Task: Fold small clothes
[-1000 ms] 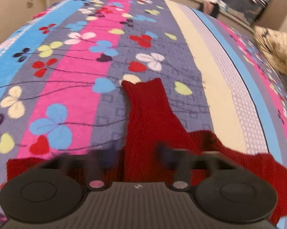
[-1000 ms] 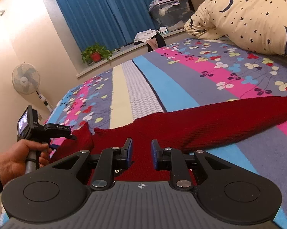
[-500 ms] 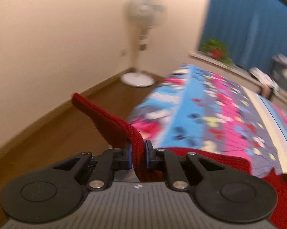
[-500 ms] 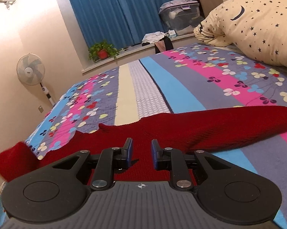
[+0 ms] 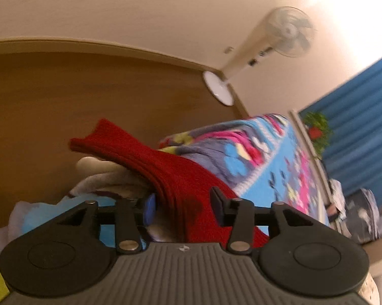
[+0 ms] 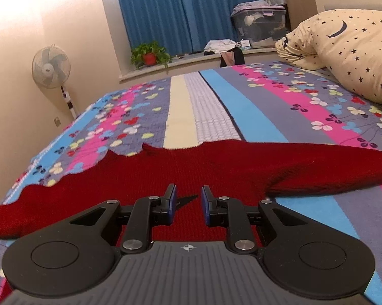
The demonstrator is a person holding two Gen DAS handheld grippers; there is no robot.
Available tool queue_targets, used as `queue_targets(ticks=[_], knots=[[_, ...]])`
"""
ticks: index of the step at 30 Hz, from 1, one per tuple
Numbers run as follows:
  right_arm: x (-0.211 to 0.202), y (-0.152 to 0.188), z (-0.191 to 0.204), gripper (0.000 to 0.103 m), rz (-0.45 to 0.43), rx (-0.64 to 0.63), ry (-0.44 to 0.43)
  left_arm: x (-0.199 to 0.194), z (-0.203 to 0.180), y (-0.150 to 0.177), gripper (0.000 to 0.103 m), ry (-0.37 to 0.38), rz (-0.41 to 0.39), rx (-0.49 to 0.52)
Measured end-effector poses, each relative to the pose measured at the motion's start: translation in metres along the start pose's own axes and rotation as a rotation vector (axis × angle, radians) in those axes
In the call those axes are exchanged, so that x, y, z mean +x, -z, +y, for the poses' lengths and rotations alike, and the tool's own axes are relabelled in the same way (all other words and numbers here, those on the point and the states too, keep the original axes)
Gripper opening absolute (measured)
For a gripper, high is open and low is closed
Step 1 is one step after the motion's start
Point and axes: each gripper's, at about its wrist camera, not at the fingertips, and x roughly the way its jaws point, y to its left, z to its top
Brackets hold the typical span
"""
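Between the parted fingers of the left claw ran a thick band of the red knit garment, apparently a sleeve; the jaws stood wide on either side of it, and whether either pad touched the wool could not be told from this blurred view. Beyond the claw the sleeve's cuffed end jutted out past the edge of the bed, over the wooden floor, with pale bundled cloth directly beneath it. A standing fan appeared tilted against the wall behind.

Above the garment's body, the right claw hovered with its jaws slightly apart and nothing between them; its shadow fell on the knit just ahead. From there the red knit garment spread flat across the striped, flower-printed bed, one sleeve reaching right and the other trailing left toward the bed's edge. A star-patterned pillow, a potted plant and a storage bin lay well beyond.

Judged from this layout, folding was at an early stage: the garment lay spread open, no fold showed in the body, and both sleeves remained extended. Sleeve folds and body folds were still to be made.
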Motion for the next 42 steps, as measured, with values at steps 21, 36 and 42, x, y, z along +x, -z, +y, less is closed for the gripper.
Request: queue_targets(ticks=[21,36,42], knots=[[0.002,-0.007,-0.021,0.022,0.001,0.067,0.040,-0.104,-0.323,0.264,0.017,0.397,-0.237,0.955],[0.036,0.004,-0.034,0.022,0.078,0.191,-0.063,-0.169,-0.162,0.323,0.046,0.240,0.000,1.119],[0.076,0.008,-0.008,0.024,0.078,0.124,-0.118,-0.233,-0.085,0.284,0.046,0.220,-0.062,1.099]])
